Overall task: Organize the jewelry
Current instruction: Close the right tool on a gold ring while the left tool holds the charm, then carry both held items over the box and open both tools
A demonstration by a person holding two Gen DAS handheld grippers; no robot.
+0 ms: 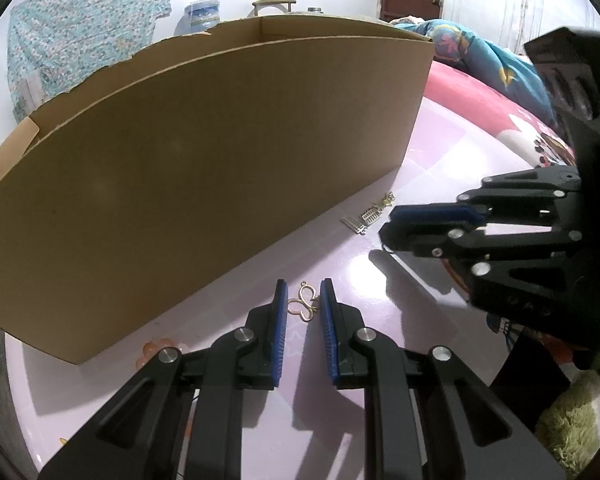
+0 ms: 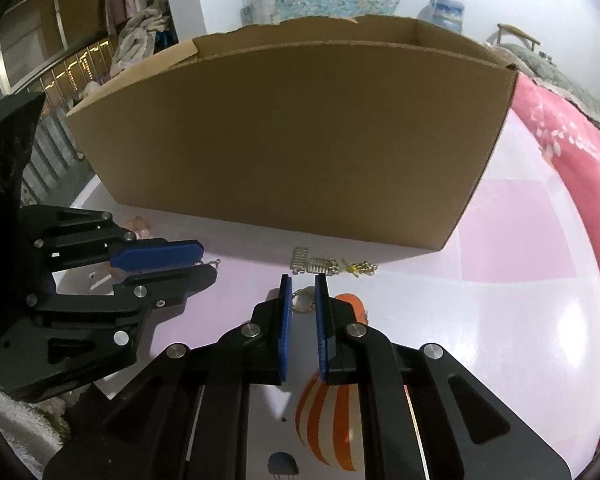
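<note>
A gold butterfly-shaped earring (image 1: 303, 305) sits between the blue pads of my left gripper (image 1: 303, 282), which is shut on it just above the lilac table (image 1: 340, 360). In the right wrist view the left gripper (image 2: 207, 262) shows from the side, jaws narrow, a small wire loop at its tip. My right gripper (image 2: 303, 276) has its pads against the sides of a small ring earring (image 2: 304, 300) low over the table. It is also seen at the right as the right gripper (image 1: 387, 224). Silver ladder-shaped earrings (image 2: 310, 264) and a gold chain piece (image 2: 360, 267) lie by the box.
A large open cardboard box (image 1: 220, 140) stands right behind the jewelry and fills the far side of the table. Peach beads (image 1: 156, 348) lie at its left corner. A pink blanket (image 2: 560, 140) borders the table on the right, and a green fluffy rug (image 1: 572, 420) lies below.
</note>
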